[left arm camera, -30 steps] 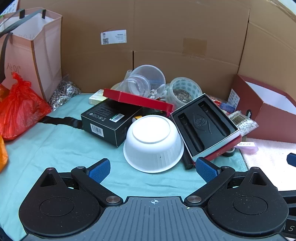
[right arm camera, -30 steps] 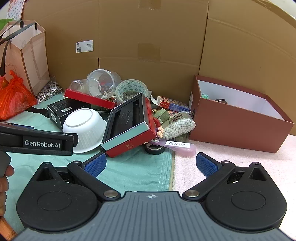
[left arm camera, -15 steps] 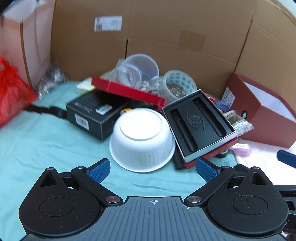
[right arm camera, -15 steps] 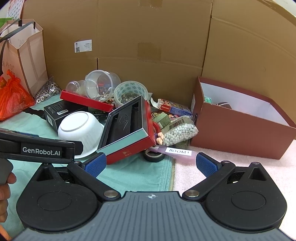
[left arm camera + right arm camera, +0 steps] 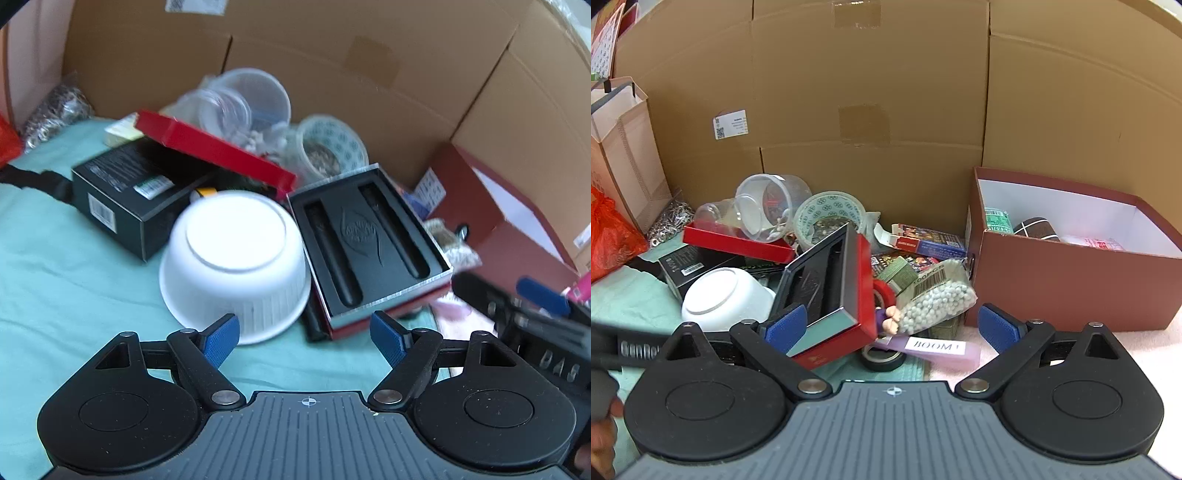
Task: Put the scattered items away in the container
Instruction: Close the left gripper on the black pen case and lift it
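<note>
A pile of items lies on the teal cloth (image 5: 55, 266). An upturned white bowl (image 5: 236, 266) sits beside a red case with a black insert (image 5: 365, 243), which also shows tilted in the right wrist view (image 5: 827, 284). My left gripper (image 5: 304, 336) is open and empty, just short of the bowl and the case. My right gripper (image 5: 892, 326) is open and empty, in front of the case, a bag of white beads (image 5: 938, 295) and a pink "BOOM!" tube (image 5: 938, 347). The dark red box (image 5: 1071, 280) stands at the right with a few items inside.
A black carton (image 5: 125, 199), a red lid (image 5: 214, 151), clear cups (image 5: 768, 206), a patterned tub (image 5: 831, 214), a tape roll (image 5: 882, 358) and card packs (image 5: 927, 242) fill the pile. Cardboard walls (image 5: 871, 92) close the back. A paper bag (image 5: 620, 155) and an orange bag (image 5: 609, 236) stand left.
Both grippers have moved forward toward the pile. The left one has swung right, so the bowl and case loom larger. The right one now reaches the red case.
</note>
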### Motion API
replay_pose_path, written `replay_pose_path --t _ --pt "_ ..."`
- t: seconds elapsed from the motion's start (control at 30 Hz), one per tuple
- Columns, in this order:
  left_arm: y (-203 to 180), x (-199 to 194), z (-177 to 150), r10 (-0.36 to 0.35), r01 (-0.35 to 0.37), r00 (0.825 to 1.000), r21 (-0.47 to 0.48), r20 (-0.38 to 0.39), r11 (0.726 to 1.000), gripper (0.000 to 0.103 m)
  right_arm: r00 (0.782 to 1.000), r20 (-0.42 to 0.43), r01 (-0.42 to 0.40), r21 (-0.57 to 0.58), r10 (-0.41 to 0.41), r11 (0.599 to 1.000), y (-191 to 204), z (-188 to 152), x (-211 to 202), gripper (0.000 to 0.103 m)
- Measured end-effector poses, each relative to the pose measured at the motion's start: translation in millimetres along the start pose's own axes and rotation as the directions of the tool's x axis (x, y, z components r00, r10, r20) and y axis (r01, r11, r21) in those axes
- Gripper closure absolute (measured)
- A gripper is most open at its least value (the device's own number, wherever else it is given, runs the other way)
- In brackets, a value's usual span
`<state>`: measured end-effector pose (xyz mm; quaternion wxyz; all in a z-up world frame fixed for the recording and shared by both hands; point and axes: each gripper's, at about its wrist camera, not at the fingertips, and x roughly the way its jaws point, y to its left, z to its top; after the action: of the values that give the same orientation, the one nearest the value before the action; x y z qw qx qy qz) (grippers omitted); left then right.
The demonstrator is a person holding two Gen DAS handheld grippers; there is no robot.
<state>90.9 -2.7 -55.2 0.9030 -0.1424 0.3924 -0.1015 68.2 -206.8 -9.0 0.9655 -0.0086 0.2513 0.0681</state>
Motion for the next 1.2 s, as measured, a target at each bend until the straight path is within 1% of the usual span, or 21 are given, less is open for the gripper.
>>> replay_pose_path --t 0.07,0.13,0.2,0.37,0.4,0.47,0.57,0.63,0.7,0.73,0.77,0.8,0.83,0.87,0.9,0.97,1.0,1.03,1.07,1.1,1.2 --pt "-1 7 0 -0.011 0.011 1.000 0.007 -0.014 1.000 0.016 1.000 -0.001 -0.010 0.000 0.010 1.000 -3 1 4 0.008" --pt "-2 14 2 -0.011 0.011 1.000 0.001 -0.026 1.000 0.018 1.000 -0.005 -0.026 -0.011 0.026 1.000 -3 2 8 0.014" --pt "0 16 5 -0.006 0.005 1.000 -0.019 -0.023 1.000 0.021 0.999 -0.005 -0.041 -0.019 0.041 0.999 -2 4 13 0.021" --pt "6 19 6 -0.029 0.028 0.999 -0.060 -0.014 0.998 0.023 0.997 -0.012 -0.081 -0.009 0.081 0.997 -2 6 24 0.028" --pt "7 17 6 -0.038 0.037 0.999 -0.072 -0.008 0.997 0.025 0.996 -0.011 -0.088 -0.007 0.088 0.996 -1 6 25 0.032" --pt "8 11 4 -0.063 0.064 0.998 -0.077 0.018 0.995 0.024 0.994 0.005 -0.107 -0.009 0.107 0.994 0 8 23 0.033" --pt "5 9 6 -0.040 0.043 0.998 -0.066 0.043 0.997 0.024 0.994 -0.001 -0.106 -0.037 0.106 0.994 5 10 27 0.033" --pt "6 13 9 -0.024 0.027 0.999 -0.071 0.040 0.997 0.025 0.995 -0.021 -0.099 -0.053 0.098 0.994 7 8 34 0.036" --pt "9 21 11 -0.015 0.016 1.000 -0.093 0.016 0.996 0.026 0.994 -0.050 -0.098 -0.062 0.095 0.993 8 4 40 0.050" --pt "9 26 12 -0.008 0.008 1.000 -0.097 -0.001 0.995 0.033 0.993 -0.067 -0.103 -0.059 0.099 0.993 7 2 42 0.054" --pt "9 29 12 -0.004 0.004 1.000 -0.092 -0.006 0.996 0.031 0.991 -0.082 -0.108 -0.053 0.103 0.993 6 -1 44 0.064" --pt "8 30 12 -0.008 0.007 1.000 -0.084 -0.006 0.996 0.032 0.990 -0.088 -0.113 -0.047 0.109 0.992 4 -4 44 0.069" --pt "6 32 13 -0.012 0.011 1.000 -0.076 -0.007 0.997 0.034 0.989 -0.088 -0.119 -0.042 0.115 0.992 3 -5 43 0.071" --pt "4 33 13 -0.015 0.014 1.000 -0.068 -0.010 0.998 0.036 0.988 -0.091 -0.128 -0.039 0.124 0.991 2 -6 42 0.076" --pt "2 35 13 -0.018 0.017 1.000 -0.063 -0.014 0.998 0.038 0.987 -0.095 -0.132 -0.037 0.128 0.991 2 -6 41 0.078" --pt "0 35 12 -0.028 0.027 1.000 -0.053 -0.012 0.998 0.054 0.987 -0.100 -0.130 -0.047 0.125 0.990 3 -8 38 0.078" --pt "-2 34 12 -0.042 0.042 0.999 -0.043 -0.011 0.998 0.071 0.987 -0.103 -0.129 -0.052 0.123 0.990 3 -9 36 0.078" --pt "-4 33 11 -0.046 0.046 0.999 -0.032 -0.011 0.998 0.075 0.987 -0.106 -0.129 -0.054 0.122 0.990 4 -10 34 0.078" --pt "-6 31 10 -0.042 0.042 0.999 -0.013 -0.009 0.999 0.077 0.986 -0.110 -0.132 -0.051 0.126 0.990 3 -11 32 0.078" --pt "-9 28 8 -0.046 0.046 0.999 0.007 -0.008 0.999 0.087 0.985 -0.117 -0.136 -0.046 0.130 0.990 3 -13 30 0.078" --pt "-14 23 3 -0.047 0.048 0.999 0.031 -0.021 0.998 0.088 0.982 -0.132 -0.141 -0.035 0.136 0.989 2 -19 20 0.078"
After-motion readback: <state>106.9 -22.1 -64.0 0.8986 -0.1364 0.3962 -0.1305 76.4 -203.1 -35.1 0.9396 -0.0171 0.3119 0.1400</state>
